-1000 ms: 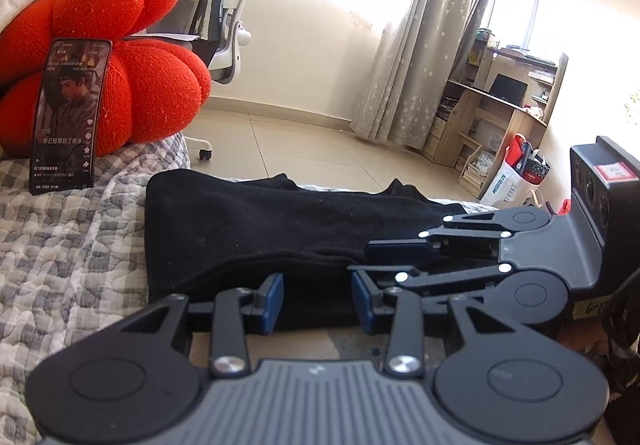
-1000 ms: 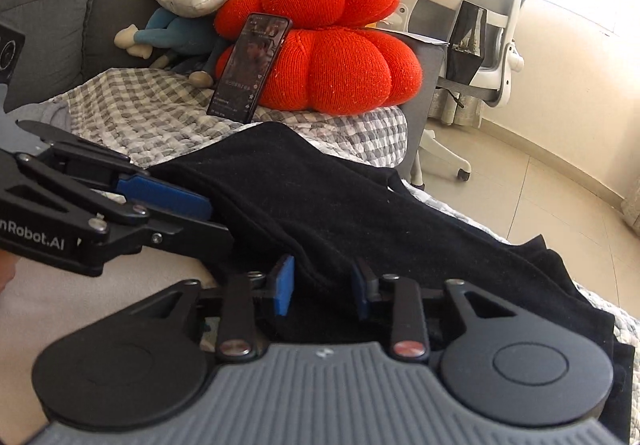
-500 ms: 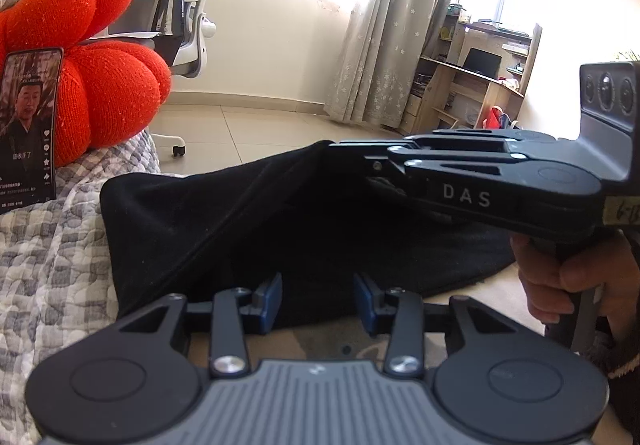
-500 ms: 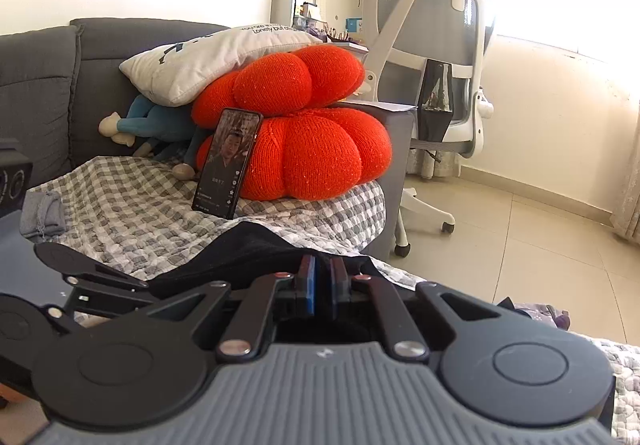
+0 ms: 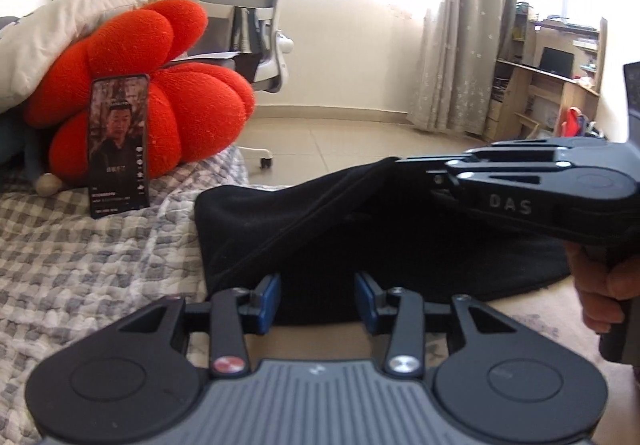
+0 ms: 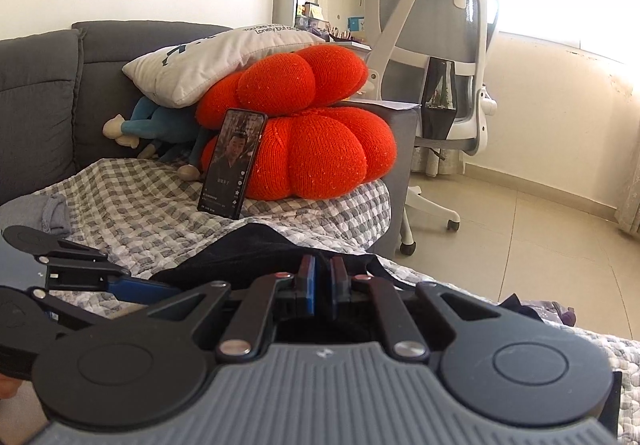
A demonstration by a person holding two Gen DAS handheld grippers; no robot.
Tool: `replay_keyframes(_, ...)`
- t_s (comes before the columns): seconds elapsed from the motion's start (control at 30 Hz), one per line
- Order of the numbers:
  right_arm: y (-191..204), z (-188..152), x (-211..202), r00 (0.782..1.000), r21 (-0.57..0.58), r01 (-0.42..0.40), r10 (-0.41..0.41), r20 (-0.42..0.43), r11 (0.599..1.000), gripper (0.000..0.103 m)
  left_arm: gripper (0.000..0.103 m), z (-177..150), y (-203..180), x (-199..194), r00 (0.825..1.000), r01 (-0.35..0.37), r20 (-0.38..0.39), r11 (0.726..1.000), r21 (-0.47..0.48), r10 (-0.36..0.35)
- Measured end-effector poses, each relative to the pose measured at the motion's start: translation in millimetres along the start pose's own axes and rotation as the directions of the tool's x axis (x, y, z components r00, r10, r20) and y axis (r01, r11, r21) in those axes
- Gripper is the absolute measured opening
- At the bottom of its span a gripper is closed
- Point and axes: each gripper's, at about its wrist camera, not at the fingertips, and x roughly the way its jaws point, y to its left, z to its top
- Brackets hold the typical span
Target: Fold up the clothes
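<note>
1. since a second ago the right gripper (image 6: 322, 287) has closed on an edge of the black garment (image 5: 320, 229) and lifted it, so the cloth that lay flat now rises in a slanted tent toward the gripper's tip.
2. the left gripper (image 5: 318, 297) has barely shifted; its blue pads stand partly apart at the garment's near hem. dark cloth fills the gap between them, but i cannot tell whether the pads actually press on it.
3. the right gripper's jaws are nearly together with a thin layer of black fabric pinched between the pads, seen clearly from its own camera.
4. the garment lies on the checked quilt (image 5: 80, 265) on the sofa, its far end trailing toward the floor side, its near hem just in front of the left gripper.
5. progress, as i judge it: the fold has only begun. 1 edge is raised, nothing is laid over yet, and no finished crease shows.
6. left to do: carry the raised edge across, lay it down, flatten, then likely fold again.
7. the phone (image 5: 119, 145) leans against the red cushion (image 5: 180, 109), well apart from the work.
</note>
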Motion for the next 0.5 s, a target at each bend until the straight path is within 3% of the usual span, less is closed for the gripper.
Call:
replay_keyframes(0.1,1.4,-0.7,-1.1,1.0,-0.01,-0.008,0.008,-0.006,1.0,0.008,0.042,0.9,-5.8,6.7,0.998,0.068,0.0,0.998,0.016,-0.068)
replay_keyframes(0.2,1.8,-0.8,-3.4,1.0,-0.012,-0.019,0.018,-0.006,1.0,0.009,0.042,0.0,-2.1,22.1,0.996,0.08,-0.027,0.997,-0.005,-0.08)
replay_keyframes(0.33,3.3,-2.3,-2.8,0.999,-0.014,-0.039,0.039,-0.021,0.999,0.009,0.042,-6.7,4.4,27.5,0.998,-0.038,-0.049,0.998,-0.043,0.036)
replay_keyframes(0.5,16.1,-5.2,1.0,0.996,-0.05,-0.072,0.07,-0.049,0.996,0.009,0.042,-8.7,15.7,12.1,0.992,-0.127,0.004,0.988,-0.082,0.128)
